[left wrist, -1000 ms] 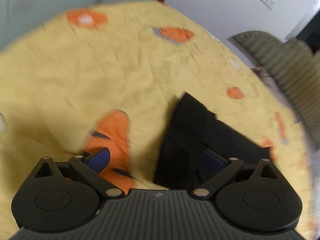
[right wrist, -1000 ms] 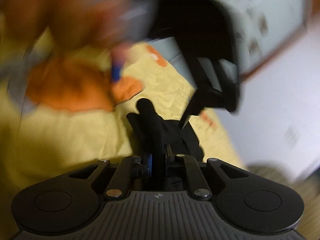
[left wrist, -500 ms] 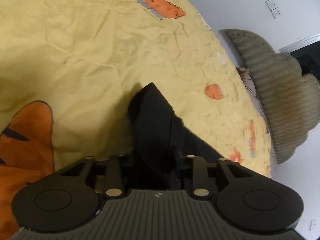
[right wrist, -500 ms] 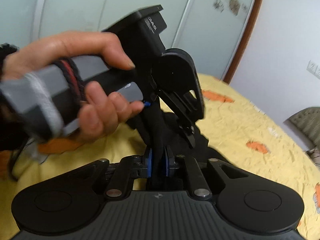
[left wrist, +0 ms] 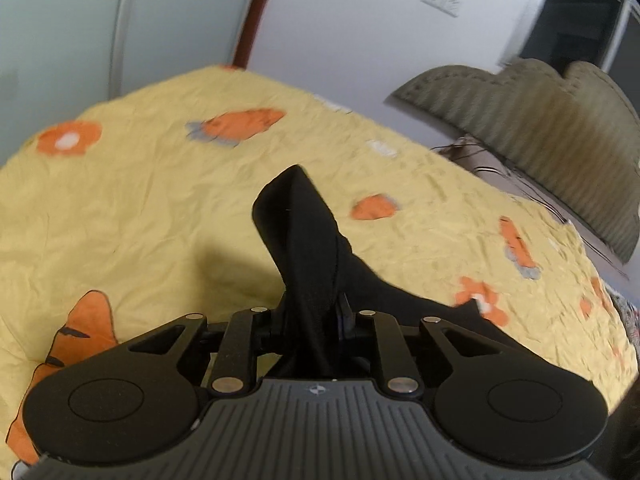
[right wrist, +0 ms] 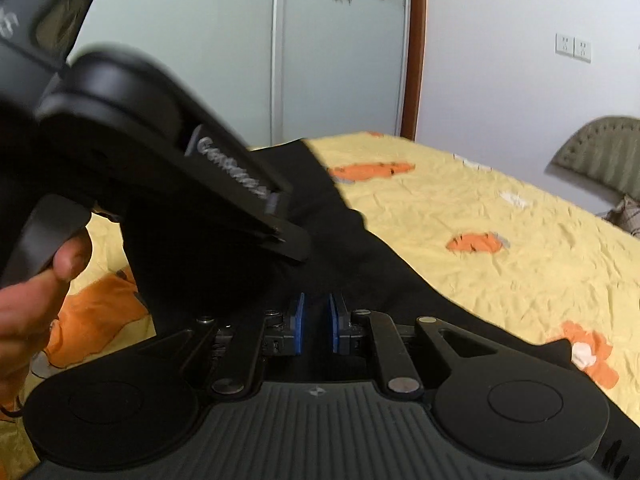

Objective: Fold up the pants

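Note:
The black pants (left wrist: 308, 248) hang bunched from my left gripper (left wrist: 310, 316), which is shut on a fold of them and holds it above the yellow bed. In the right wrist view the pants (right wrist: 360, 264) spread dark across the bed in front of my right gripper (right wrist: 316, 320). Its blue pads (right wrist: 297, 322) stand a small gap apart with black cloth between and behind them. Whether they pinch the cloth I cannot tell. The left gripper's body (right wrist: 168, 148) and the hand holding it fill the upper left of that view.
A yellow bedspread (left wrist: 140, 184) with orange carrot and flower prints covers the bed. A grey-green padded headboard (left wrist: 540, 120) stands at the right. Pale wardrobe doors (right wrist: 224, 60) and a white wall with sockets (right wrist: 572, 46) lie behind the bed.
The left gripper closed on the pants and lifted them off the bed. The right gripper's pads, earlier tight on the cloth, now show a small gap. Both cameras tilted up toward the wall.

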A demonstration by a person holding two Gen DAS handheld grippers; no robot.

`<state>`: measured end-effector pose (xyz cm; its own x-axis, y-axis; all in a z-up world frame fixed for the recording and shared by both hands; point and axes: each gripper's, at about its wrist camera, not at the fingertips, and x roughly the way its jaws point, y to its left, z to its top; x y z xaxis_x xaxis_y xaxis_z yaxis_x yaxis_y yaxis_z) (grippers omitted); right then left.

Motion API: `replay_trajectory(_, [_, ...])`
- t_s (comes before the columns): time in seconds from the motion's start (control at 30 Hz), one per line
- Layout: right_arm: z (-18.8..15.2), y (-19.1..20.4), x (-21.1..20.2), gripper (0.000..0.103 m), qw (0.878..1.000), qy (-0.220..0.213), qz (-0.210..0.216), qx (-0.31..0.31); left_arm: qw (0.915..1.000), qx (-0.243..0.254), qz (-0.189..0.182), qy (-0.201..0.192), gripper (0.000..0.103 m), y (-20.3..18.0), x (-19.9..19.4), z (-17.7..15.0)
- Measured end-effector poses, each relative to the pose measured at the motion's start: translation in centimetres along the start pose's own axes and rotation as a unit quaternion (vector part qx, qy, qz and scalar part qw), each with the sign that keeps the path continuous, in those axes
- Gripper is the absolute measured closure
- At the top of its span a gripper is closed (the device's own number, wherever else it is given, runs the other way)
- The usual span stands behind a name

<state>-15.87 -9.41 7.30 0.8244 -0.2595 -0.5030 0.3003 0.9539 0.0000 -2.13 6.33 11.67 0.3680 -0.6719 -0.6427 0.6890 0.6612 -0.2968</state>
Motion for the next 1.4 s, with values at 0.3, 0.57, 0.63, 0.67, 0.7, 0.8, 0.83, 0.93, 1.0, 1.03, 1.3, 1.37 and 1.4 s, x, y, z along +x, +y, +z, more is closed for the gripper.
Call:
replay_trajectory(0.3, [-1.0,-3.9,-7.8,0.091,0.994,-0.079,-0.017,0.067,0.9973,0.038,-0.039,-0.049,0.084,-8.8,-4.0,-1.7])
replay_trajectory(0.57, [-4.9,-10.4,-15.8,0.091,0.978,-0.118,-0.085,0.147,0.9876,0.106,-0.105,-0.048,0.079,-19.8,-4.6,-4.9])
replay_trajectory(0.63, [-6.4,-12.3,-17.7,0.091,0.972,-0.122,-0.102,0.175,0.9827,0.133,-0.122,-0.043,0.078,-23.0,-4.1,-6.2])
replay_trajectory(0.67, [-7.2,-13.3,-18.6,0.091,0.968,-0.122,-0.111,0.189,0.9807,0.142,-0.129,-0.039,0.078,-24.5,-3.7,-6.9])
replay_trajectory(0.7, [-7.8,-14.1,-19.1,0.091,0.965,-0.121,-0.12,0.2,0.9782,0.153,-0.136,-0.035,0.077,-26.1,-3.3,-7.6])
replay_trajectory(0.8, [-10.2,-16.6,-20.9,0.091,0.953,-0.117,-0.148,0.236,0.9701,0.189,-0.15,-0.023,0.077,-30.3,-2.0,-10.1])
replay_trajectory(0.83, [-11.0,-17.4,-21.4,0.091,0.949,-0.115,-0.155,0.248,0.9685,0.195,-0.154,-0.018,0.076,-31.4,-1.6,-10.9])
replay_trajectory(0.93, [-13.1,-20.0,-22.7,0.091,0.935,-0.104,-0.173,0.291,0.9626,0.215,-0.165,-0.002,0.076,-34.8,0.0,-13.2])
replay_trajectory(1.0, [-14.3,-21.6,-23.5,0.091,0.927,-0.095,-0.182,0.313,0.9609,0.218,-0.171,0.012,0.076,-36.3,1.2,-14.3])
replay_trajectory(1.03, [-14.8,-22.3,-23.7,0.091,0.923,-0.09,-0.189,0.321,0.9596,0.222,-0.173,0.017,0.076,-37.2,1.7,-14.8])
replay_trajectory(1.3, [-17.7,-24.6,-25.6,0.085,0.896,-0.03,-0.27,0.351,0.9421,0.224,-0.219,0.12,0.067,-40.7,6.2,-17.4])
replay_trajectory(1.37, [-18.1,-24.3,-27.0,0.081,0.877,-0.005,-0.358,0.321,0.9313,0.217,-0.256,0.141,0.063,-40.1,5.8,-16.9])
replay_trajectory(1.4, [-18.4,-24.3,-27.8,0.081,0.864,-0.002,-0.392,0.317,0.9277,0.212,-0.272,0.142,0.054,-39.6,5.5,-16.3])
